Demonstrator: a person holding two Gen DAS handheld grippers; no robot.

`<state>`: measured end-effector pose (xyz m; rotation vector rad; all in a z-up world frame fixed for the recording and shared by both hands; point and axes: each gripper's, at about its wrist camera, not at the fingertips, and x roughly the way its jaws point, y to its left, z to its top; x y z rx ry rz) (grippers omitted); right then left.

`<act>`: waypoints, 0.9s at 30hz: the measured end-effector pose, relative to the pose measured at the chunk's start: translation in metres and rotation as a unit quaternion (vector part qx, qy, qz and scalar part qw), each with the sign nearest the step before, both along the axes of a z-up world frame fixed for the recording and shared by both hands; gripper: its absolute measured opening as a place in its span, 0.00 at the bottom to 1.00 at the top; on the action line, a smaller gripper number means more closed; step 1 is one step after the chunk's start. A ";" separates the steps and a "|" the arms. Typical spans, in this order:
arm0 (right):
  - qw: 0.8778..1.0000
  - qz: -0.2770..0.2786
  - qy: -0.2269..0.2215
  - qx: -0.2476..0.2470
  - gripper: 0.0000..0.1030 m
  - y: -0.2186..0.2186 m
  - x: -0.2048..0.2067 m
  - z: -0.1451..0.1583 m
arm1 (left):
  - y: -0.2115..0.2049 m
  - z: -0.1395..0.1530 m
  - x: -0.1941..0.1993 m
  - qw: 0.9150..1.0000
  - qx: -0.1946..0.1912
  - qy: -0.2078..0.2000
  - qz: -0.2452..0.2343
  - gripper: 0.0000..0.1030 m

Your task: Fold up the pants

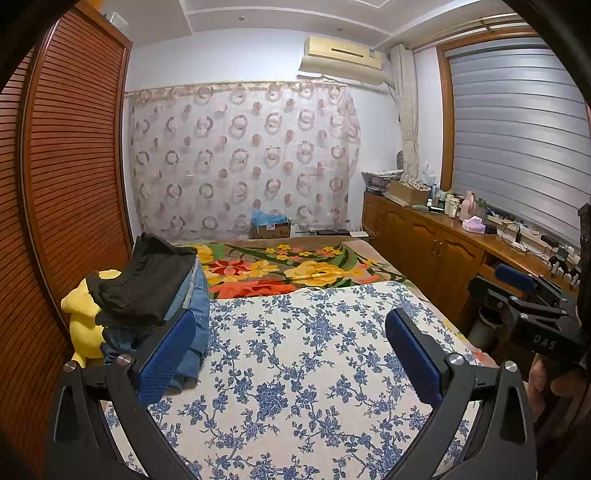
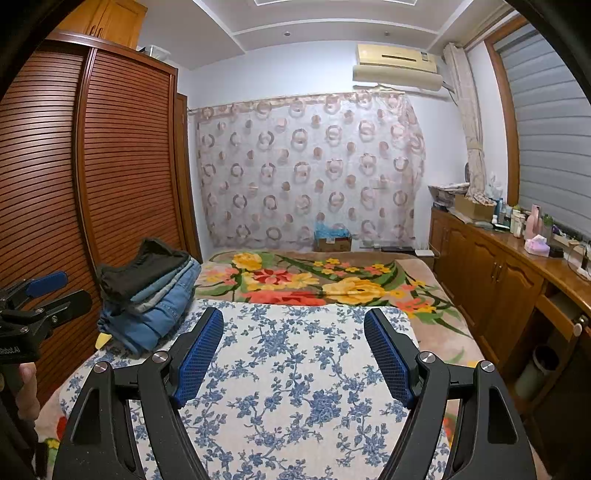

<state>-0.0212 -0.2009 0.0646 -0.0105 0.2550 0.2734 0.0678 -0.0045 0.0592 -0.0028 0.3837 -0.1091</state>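
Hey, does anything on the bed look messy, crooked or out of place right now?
Mostly tidy. The stack of folded pants sits at the bed's left edge, its black top pair rumpled and overhanging the jeans. A yellow plush toy is wedged between the stack and the wardrobe.

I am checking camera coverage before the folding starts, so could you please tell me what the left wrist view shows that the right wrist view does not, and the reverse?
Only the left wrist view shows the yellow plush toy plainly, beside the stack, and the desk end of the counter with cables.

Only the right wrist view shows the light wooden cabinet above the wardrobe and the small bin under the counter.

Both show the stack of folded pants, dark pair on top, on the blue floral cloth, and both grippers open and empty: left gripper, right gripper.
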 end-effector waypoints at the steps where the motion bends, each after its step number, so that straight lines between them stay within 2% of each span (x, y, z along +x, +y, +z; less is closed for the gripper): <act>1: 1.000 -0.001 0.000 0.000 0.78 0.000 0.000 0.000 | 0.000 -0.001 0.000 1.000 0.000 0.000 0.000 1.00; 27: 1.000 -0.003 -0.003 0.000 0.78 -0.001 0.001 -0.004 | -0.001 0.000 0.000 1.000 0.000 0.000 -0.001 1.00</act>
